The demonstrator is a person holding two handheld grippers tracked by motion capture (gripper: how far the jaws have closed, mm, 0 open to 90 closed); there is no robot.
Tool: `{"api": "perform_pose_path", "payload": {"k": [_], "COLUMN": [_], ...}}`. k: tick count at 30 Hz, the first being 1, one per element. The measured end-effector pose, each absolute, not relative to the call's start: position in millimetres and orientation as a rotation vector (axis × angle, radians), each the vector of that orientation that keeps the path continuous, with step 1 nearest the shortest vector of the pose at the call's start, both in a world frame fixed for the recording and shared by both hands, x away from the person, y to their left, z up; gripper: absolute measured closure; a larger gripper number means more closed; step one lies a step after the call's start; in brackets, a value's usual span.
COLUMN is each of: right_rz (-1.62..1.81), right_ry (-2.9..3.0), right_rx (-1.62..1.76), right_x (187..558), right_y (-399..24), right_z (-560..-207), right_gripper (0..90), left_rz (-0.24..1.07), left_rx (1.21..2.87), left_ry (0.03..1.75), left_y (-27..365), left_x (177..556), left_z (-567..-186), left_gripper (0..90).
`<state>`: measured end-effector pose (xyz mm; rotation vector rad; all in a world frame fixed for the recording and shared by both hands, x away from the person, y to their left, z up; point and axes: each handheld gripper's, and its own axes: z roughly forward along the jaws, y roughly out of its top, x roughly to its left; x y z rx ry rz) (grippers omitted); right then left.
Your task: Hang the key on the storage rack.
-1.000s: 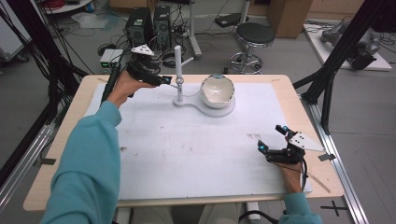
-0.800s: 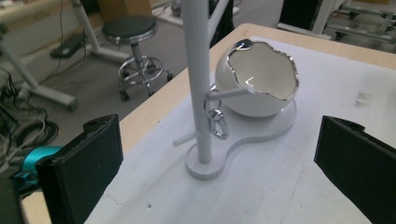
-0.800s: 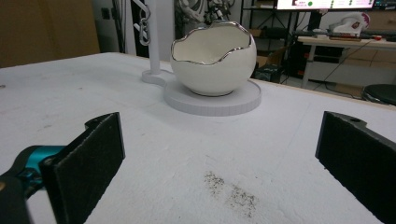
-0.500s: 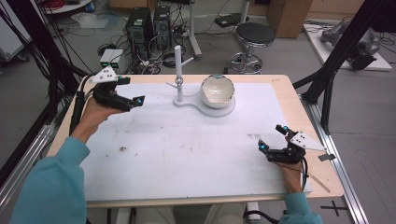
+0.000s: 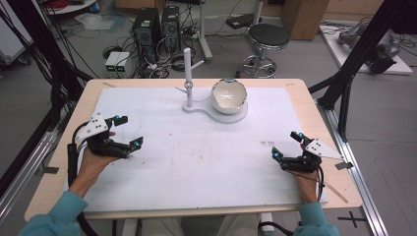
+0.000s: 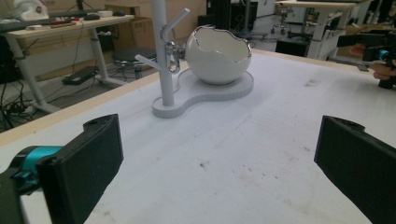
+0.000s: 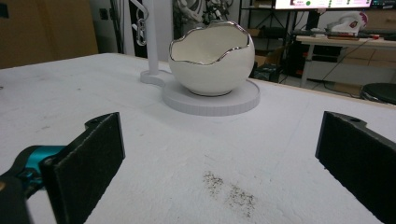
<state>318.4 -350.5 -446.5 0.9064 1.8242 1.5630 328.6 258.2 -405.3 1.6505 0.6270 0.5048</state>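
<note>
A white jewellery stand (image 5: pixel 188 73) with short branches rises at the back middle of the table, and a small metal clasp (image 5: pixel 187 86) hangs on it. Its base carries a white egg-shaped bowl (image 5: pixel 228 93) with a silver rim. My left gripper (image 5: pixel 129 131) rests open at the left side of the mat, well short of the stand, with nothing between its jaws. At the right front my right gripper (image 5: pixel 285 144) is open and empty too. The left gripper view shows the stand (image 6: pixel 161 51), clasp (image 6: pixel 172 58) and bowl (image 6: pixel 217 56) ahead. Bowl (image 7: pixel 210 60) and clasp (image 7: pixel 140 25) appear in the right gripper view.
A white mat (image 5: pixel 196 157) covers most of the wooden table (image 5: pixel 59 162), with faint dark specks (image 7: pixel 229 191) near the right gripper. Beyond the far edge stand a stool (image 5: pixel 268 37) and computer towers (image 5: pixel 157 29). Black frame struts (image 5: pixel 344 88) flank the table.
My left gripper has drawn back from the stand's post to the left front part of the mat, open and empty. The right gripper has stayed put.
</note>
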Motion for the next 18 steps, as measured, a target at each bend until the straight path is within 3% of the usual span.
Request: {"api": "perform_pose_path", "payload": {"k": [12, 18], "right_rz": [1.556, 1.552], "right_ry": [1.821, 1.823], "right_rx": [0.9, 0.89], "right_x": [318.4, 318.4], "right_y": [-349.7, -349.5], "right_z": [-446.5, -446.6], "right_gripper": [0.6, 0.6], "left_rz": [0.612, 0.667], "left_rx": [1.505, 1.429], "left_ry": [0.693, 0.669], "left_y": [276.1, 280.6], "left_x": [285.2, 276.2], "left_z": [-458.1, -463.2], "left_gripper": [1.7, 1.7]}}
